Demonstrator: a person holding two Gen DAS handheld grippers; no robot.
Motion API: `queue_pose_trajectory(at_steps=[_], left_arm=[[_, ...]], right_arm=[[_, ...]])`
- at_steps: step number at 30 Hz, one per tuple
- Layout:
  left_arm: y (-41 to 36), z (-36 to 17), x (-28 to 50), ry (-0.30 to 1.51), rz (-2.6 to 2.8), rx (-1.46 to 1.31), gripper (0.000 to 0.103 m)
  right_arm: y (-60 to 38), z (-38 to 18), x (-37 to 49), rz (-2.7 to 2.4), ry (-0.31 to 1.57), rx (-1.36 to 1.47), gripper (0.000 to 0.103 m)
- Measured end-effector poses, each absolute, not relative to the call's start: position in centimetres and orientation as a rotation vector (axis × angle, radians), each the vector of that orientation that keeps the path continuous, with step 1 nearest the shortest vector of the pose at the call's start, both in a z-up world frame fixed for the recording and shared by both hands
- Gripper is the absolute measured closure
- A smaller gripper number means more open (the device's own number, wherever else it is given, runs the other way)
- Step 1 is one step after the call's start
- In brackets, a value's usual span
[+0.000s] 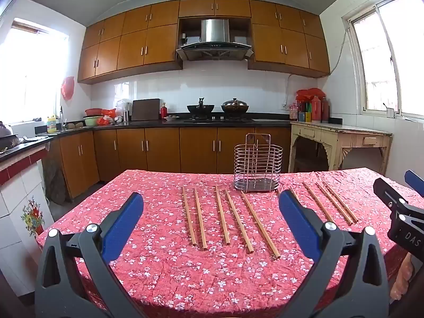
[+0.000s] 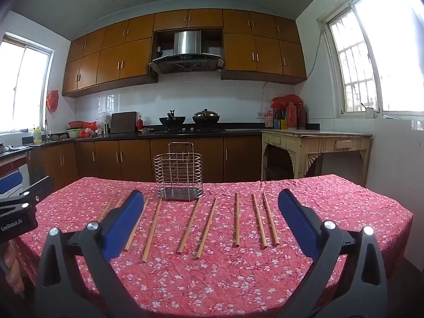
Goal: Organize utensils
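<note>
Several wooden chopsticks (image 1: 222, 215) lie in a row on the red floral tablecloth (image 1: 164, 265), pointing away from me; they also show in the right wrist view (image 2: 205, 228). A wire utensil holder (image 1: 257, 163) stands upright and empty behind them, also in the right wrist view (image 2: 178, 176). My left gripper (image 1: 210, 221) is open and empty, hovering above the near ends of the left chopsticks. My right gripper (image 2: 209, 220) is open and empty, above the middle chopsticks. The right gripper's body (image 1: 397, 209) shows at the left view's right edge.
The table's far edge (image 2: 238, 181) lies just behind the holder. Beyond are kitchen cabinets (image 1: 164, 151), a stove with two woks (image 1: 217, 108), and a cream side table (image 2: 318, 143) at the right. A tiled counter (image 1: 18, 175) stands at the left.
</note>
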State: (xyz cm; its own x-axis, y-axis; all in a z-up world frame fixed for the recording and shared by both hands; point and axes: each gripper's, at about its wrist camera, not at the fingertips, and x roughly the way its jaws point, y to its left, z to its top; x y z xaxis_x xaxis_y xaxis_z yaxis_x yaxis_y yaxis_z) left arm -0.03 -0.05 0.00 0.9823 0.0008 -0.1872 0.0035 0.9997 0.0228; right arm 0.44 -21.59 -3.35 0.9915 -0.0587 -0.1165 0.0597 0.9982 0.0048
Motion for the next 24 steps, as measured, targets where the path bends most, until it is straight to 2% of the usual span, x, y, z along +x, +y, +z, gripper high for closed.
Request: queue_pose_trajectory(at_steps=[24], left_arm=[[0.8, -0.3, 0.2, 0.196, -0.004, -0.013, 0.002]], right_arm=[[-21.6, -2.8, 0.2, -0.059, 0.116, 0.010, 0.004]])
